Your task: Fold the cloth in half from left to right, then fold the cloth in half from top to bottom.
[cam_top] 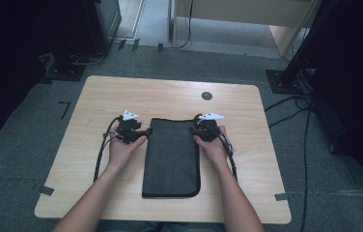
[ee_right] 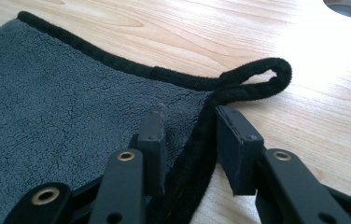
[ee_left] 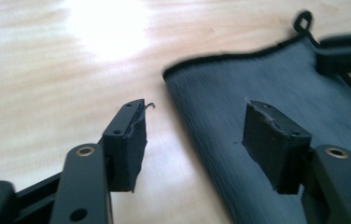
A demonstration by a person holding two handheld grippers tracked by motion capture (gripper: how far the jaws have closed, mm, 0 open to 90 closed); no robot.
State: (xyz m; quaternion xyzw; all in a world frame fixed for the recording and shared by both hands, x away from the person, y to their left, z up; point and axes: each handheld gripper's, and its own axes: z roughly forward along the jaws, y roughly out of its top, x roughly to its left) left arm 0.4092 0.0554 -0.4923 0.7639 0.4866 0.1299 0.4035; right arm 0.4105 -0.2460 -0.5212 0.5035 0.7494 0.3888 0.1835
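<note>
A dark grey towel (cam_top: pixel 172 157), folded into a long narrow strip, lay on the middle of the table (cam_top: pixel 92 96), its length running from the near edge toward the far side. The person had brought a tool to each far corner, which suggests the aim was to lift or open the cloth from that end, where the black-bound hem gave something firm to pinch.

The right tool (cam_top: pixel 207 129) sat at the far right corner. In the right gripper view its jaws straddled the thick black edging just below the hanging loop (ee_right: pixel 257 77); one pad rested over the grey pile, the other on the outer side of the hem. A little space could still be seen beside the binding, so the jaws stood open around it and not yet clamped. That corner was probably chosen because the doubled binding and loop make the stiffest part of the cloth.

The left tool (cam_top: pixel 133 131) was at the far left corner, also open. In the left gripper view one pad hovered over the towel's surface and the other over bare wood, with the rounded corner lying ahead of them, so nothing was gripped. It likely needed to settle over the hem to match the other side, keeping the cloth level when raised.

A round cable hole (cam_top: pixel 207 95) lay further back.
</note>
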